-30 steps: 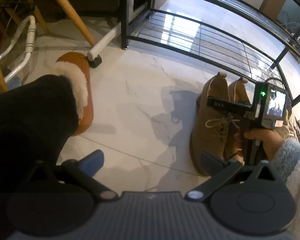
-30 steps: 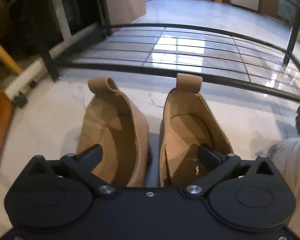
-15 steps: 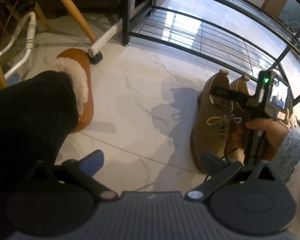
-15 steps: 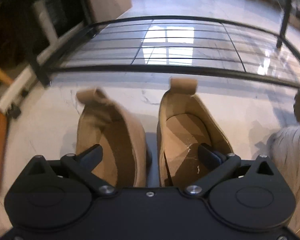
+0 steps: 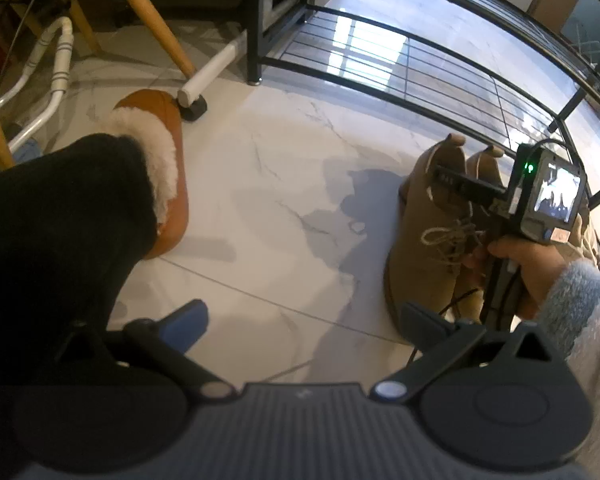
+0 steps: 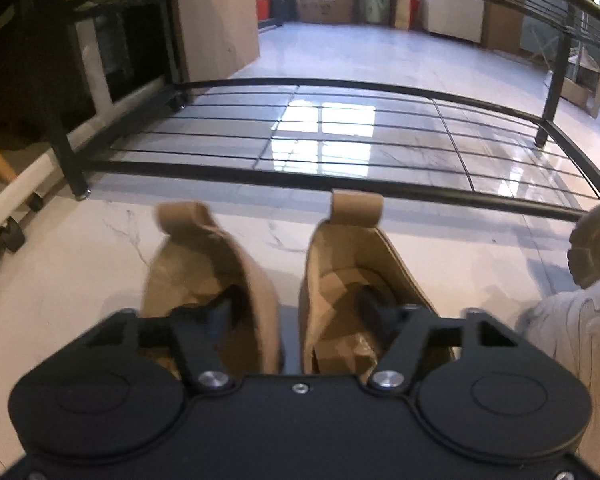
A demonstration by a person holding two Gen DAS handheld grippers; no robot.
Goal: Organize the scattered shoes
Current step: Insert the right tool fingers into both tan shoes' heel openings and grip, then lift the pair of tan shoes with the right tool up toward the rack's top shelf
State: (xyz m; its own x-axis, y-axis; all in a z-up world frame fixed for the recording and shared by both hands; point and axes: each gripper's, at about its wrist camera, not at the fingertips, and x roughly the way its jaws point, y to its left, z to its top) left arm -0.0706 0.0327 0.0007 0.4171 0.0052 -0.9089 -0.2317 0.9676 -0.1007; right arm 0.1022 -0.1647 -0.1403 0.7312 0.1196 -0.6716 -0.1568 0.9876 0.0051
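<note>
1. The black metal shoe rack [image 6: 340,176] is seen lower and flatter than a second ago, its wire bottom shelf bare just beyond the heels.
2. The pair of tan suede boots [image 6: 284,292] is found side by side on the marble floor [image 5: 260,184], as before.
3. The right gripper [image 6: 296,312], wide apart a second ago, is seen closing, one finger inside each boot, the inner walls between them; whether the pads press yet cannot be told.
4. The left gripper [image 5: 304,320] is held open over bare floor, unmoved.
5. A fur-lined brown slipper [image 5: 168,168] is worn at left, near a wooden chair leg [image 5: 148,12].
</note>
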